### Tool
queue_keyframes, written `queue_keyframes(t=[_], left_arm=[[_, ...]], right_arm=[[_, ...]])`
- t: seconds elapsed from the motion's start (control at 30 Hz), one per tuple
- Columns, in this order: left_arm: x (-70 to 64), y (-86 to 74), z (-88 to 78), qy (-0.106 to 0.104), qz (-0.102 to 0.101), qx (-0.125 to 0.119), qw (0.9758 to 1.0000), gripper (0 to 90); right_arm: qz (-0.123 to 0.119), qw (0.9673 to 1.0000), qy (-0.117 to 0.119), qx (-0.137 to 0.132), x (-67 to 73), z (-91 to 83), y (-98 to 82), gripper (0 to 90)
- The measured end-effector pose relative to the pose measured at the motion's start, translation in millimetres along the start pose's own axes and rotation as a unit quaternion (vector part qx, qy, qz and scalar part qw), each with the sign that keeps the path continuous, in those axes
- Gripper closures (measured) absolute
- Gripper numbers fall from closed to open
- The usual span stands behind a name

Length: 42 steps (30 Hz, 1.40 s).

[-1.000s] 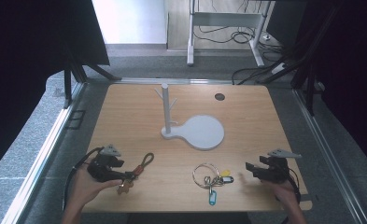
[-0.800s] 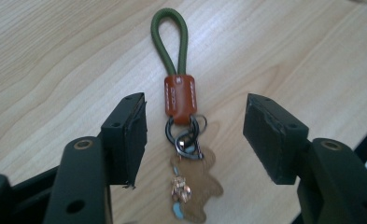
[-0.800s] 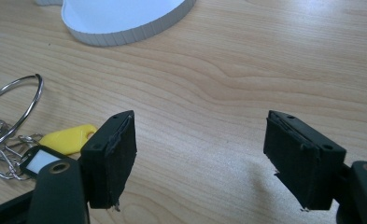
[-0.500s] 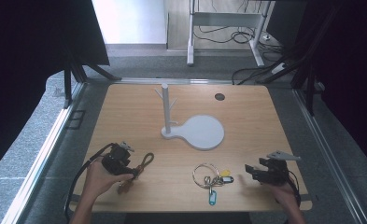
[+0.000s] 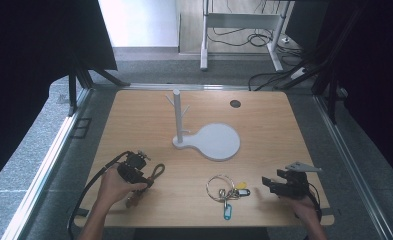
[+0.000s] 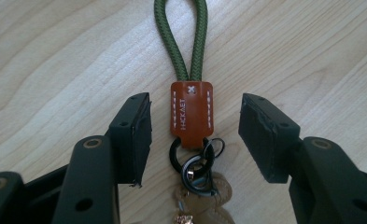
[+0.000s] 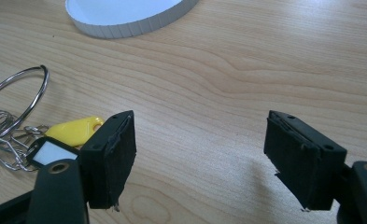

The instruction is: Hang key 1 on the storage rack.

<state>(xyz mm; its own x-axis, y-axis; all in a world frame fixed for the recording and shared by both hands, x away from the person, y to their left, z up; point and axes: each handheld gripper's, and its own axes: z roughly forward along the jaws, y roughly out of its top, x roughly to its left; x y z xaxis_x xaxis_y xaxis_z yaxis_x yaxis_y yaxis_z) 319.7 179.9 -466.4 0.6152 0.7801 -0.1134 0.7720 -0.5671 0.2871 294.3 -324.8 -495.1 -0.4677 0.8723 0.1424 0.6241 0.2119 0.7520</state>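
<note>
**Both grippers spread wide at the near edge of the table**

The fingers [image 6: 134, 135] of the left gripper [image 6: 195, 135] stood well apart, one on either side of a brown leather tab [image 6: 191, 113] without touching it. Below the tab hung dark metal rings [image 6: 195, 161] and a tan leather piece [image 6: 204, 200]; above it, a green cord loop [image 6: 180, 37] ran away from the jaws over the wooden table [image 6: 55, 56]. In the high view this lanyard [image 5: 156, 171] lay near the near left corner of the table [image 5: 264, 125], under the left gripper [image 5: 139, 177] held by the left hand [image 5: 115, 187].

The right gripper [image 7: 200, 154] was likewise spread, its pads [image 7: 120, 156] closing on nothing but bare wood. It sat near the near right corner, held by the right hand [image 5: 300, 204]. Just to its left lay a bunch of keys [image 5: 226, 189]: a large steel ring [image 7: 17, 86], a yellow tag [image 7: 76, 129] and a black-framed white label [image 7: 48, 153], with a blue tag [image 5: 227, 212] nearest the near edge.

Toward the table's middle lay the white round base [image 5: 216, 141] of a stand, carrying a white branched post [image 5: 178, 115]. A dark round hole [image 5: 235, 103] sat near the far edge.
</note>
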Motion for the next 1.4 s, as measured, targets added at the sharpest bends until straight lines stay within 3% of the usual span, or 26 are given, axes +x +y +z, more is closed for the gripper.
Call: queue_keyframes(t=[0.4, 0.57, 0.67, 0.97, 1.1, 1.13, 1.3, 1.4], left_arm=[[2.4, 4.6, 13.8, 0.004, -0.002, 0.023, 0.9997, 50.4], [1.6, 4.6, 16.1, 0.009, 0.003, 0.022, 0.9997, 55.8], [-0.3, 3.4, 15.8, 0.017, 0.005, 0.019, 0.9997, 64.8], [-1.7, 0.8, 15.0, 0.014, 0.022, 0.016, 0.9995, 67.0], [-3.1, -0.2, 12.3, 0.0, 0.028, 0.009, 0.9996, 67.1], [-1.9, 0.4, 6.8, -0.012, 0.029, 0.001, 0.9995, 67.1], [2.2, -0.6, -13.9, -0.028, 0.027, -0.031, 0.9988, 67.1], [3.9, -4.2, -33.8, -0.037, 0.029, -0.064, 0.9969, 67.1]], right_arm=[[-0.005, 0.9995, -0.023, -0.022, 2.0, -5.5, 2.4, 27.9], [0.008, 0.9992, -0.032, -0.024, -1.9, -5.7, 1.0, 28.0], [0.023, 0.9989, -0.022, -0.035, -2.5, -8.2, 1.9, 28.3], [0.036, 0.9978, -0.027, -0.048, -4.2, -10.5, 1.6, 29.0], [0.037, 0.9978, -0.026, -0.048, -6.0, -13.1, 2.0, 29.0], [0.039, 0.9976, -0.026, -0.051, -6.9, -14.5, 2.2, 29.0], [0.043, 0.9973, -0.028, -0.052, -9.4, -16.3, 1.5, 29.0], [0.048, 0.9973, -0.025, -0.049, -10.1, -15.7, 1.3, 29.0]])
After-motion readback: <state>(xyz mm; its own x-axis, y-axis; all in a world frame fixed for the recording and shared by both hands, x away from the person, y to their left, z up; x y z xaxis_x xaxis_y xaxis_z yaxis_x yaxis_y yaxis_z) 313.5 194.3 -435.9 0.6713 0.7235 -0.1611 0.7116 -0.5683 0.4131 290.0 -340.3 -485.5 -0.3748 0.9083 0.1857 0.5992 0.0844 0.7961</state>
